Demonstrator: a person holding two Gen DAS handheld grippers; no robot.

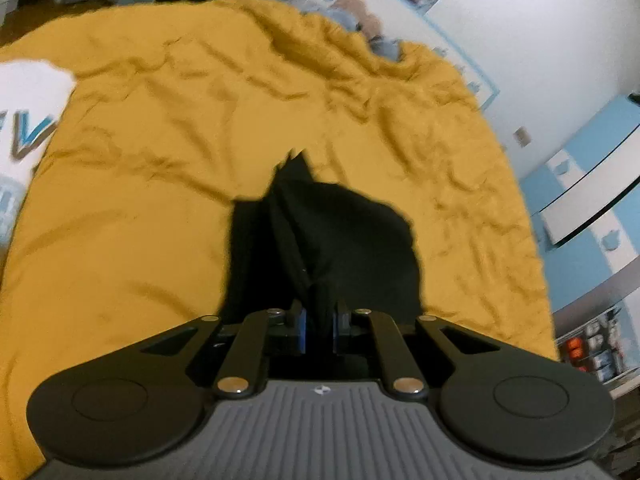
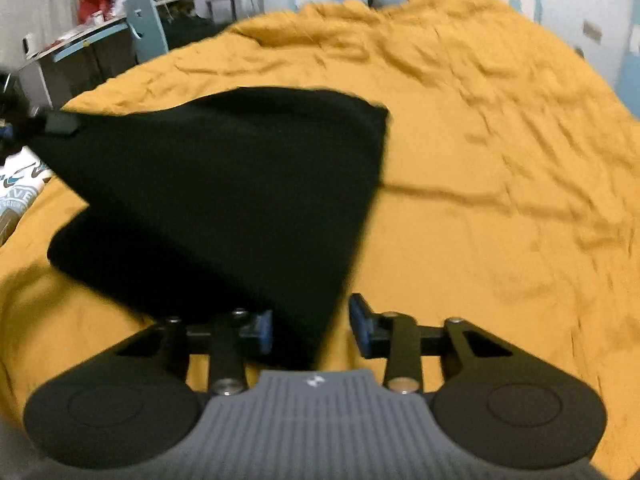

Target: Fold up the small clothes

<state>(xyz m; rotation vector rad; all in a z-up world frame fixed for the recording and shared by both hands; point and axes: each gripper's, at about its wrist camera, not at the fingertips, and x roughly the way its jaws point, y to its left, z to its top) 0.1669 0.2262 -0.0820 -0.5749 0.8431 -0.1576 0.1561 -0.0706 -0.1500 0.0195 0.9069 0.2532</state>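
- Left wrist view: the left gripper [image 1: 319, 326] has its blue-padded fingers [image 1: 302, 328] drawn close together, pinching a bunched fold of the black garment [image 1: 320, 236]. The cloth rises from the jaws to a peak and drapes over the mustard-yellow bedspread [image 1: 160, 160]. A white printed garment [image 1: 28, 116] lies at the left edge — well apart from the black one.
- Right wrist view: the right gripper [image 2: 310, 330] has its blue pads [image 2: 362, 326] clearly apart, with a corner of the black garment [image 2: 224, 184] hanging between them; the right pad is clear of the cloth. The garment spreads taut to the far left, where the other gripper's tip [image 2: 60, 122] holds it above the bedspread [image 2: 500, 200].
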